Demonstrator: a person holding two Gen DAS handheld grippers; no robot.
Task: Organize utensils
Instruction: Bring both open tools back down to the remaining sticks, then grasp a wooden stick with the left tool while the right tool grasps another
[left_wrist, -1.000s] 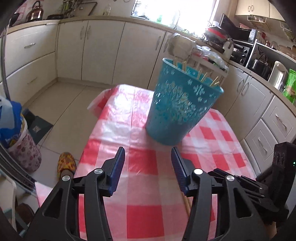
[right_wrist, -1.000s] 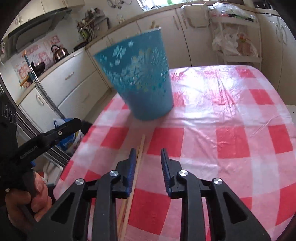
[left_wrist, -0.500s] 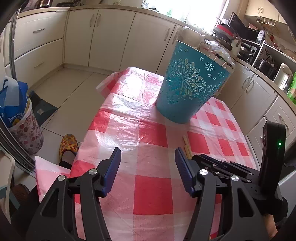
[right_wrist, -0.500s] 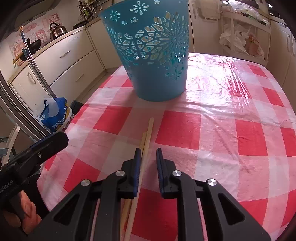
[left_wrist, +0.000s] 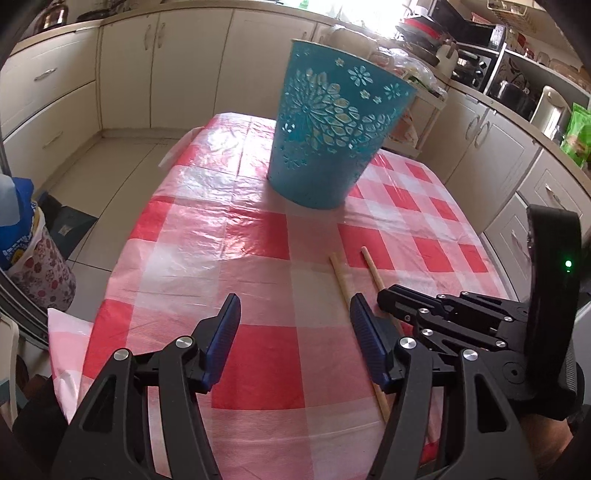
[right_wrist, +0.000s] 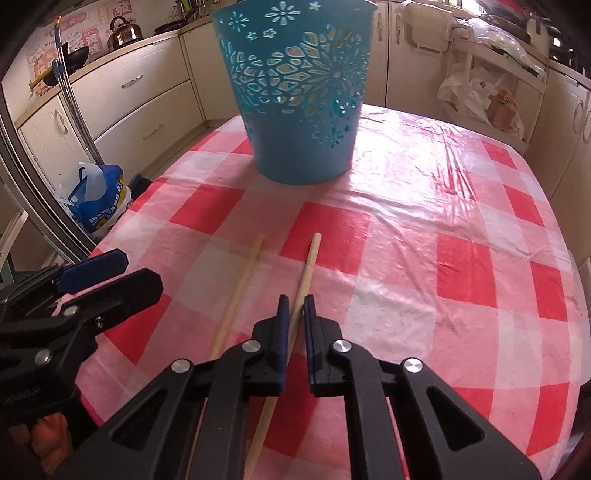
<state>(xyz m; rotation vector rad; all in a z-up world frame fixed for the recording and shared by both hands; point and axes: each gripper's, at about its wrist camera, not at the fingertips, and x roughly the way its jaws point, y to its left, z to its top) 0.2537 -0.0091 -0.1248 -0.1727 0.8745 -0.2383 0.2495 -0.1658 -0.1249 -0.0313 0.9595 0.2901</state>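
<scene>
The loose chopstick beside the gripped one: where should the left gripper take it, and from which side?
Grip the loose chopstick mid-shaft, coming from above with the fingers straddling it crosswise. It lies flat on the tablecloth, pointing toward the basket, so only its thin sides offer purchase. The left gripper is open; the right gripper has just closed on the other chopstick.

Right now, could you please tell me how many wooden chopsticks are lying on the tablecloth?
2. One chopstick sits clamped between the right tongs; the other chopstick lies loose just to its left. More may be hidden inside the blue basket.
</scene>
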